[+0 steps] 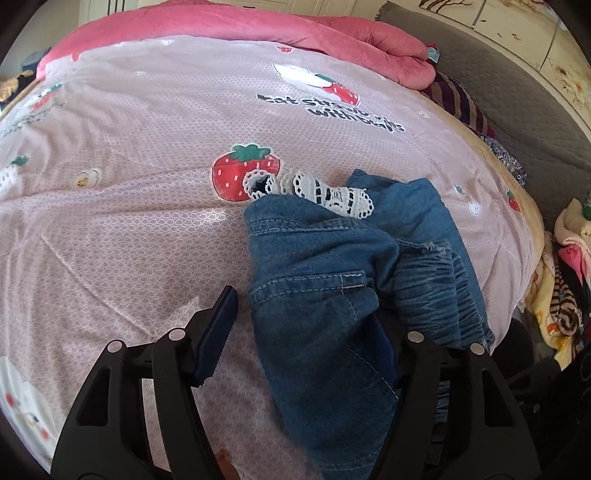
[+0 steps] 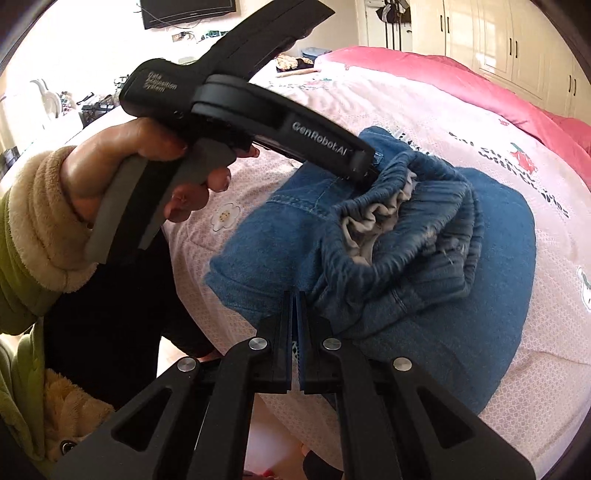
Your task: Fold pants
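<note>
Blue denim pants (image 1: 332, 280) with white lace cuffs (image 1: 332, 194) lie bunched on the pink strawberry-print bedspread (image 1: 129, 221). My left gripper (image 1: 303, 325) is open; its left finger (image 1: 214, 332) is over the sheet and the right finger is tucked under the denim. In the right wrist view the pants (image 2: 424, 258) show their elastic waistband (image 2: 388, 206) and grey lining. My right gripper (image 2: 294, 314) is shut, its tips at the near edge of the denim; whether cloth is pinched I cannot tell. The left gripper's nose (image 2: 364, 162) touches the waistband.
A pink quilt (image 1: 258, 22) is heaped at the far side of the bed. Striped and patterned clothes (image 1: 458, 99) lie at the right edge, more clothes (image 1: 565, 295) beyond it. Wardrobe doors (image 2: 498, 37) and a wall TV (image 2: 188, 9) stand behind.
</note>
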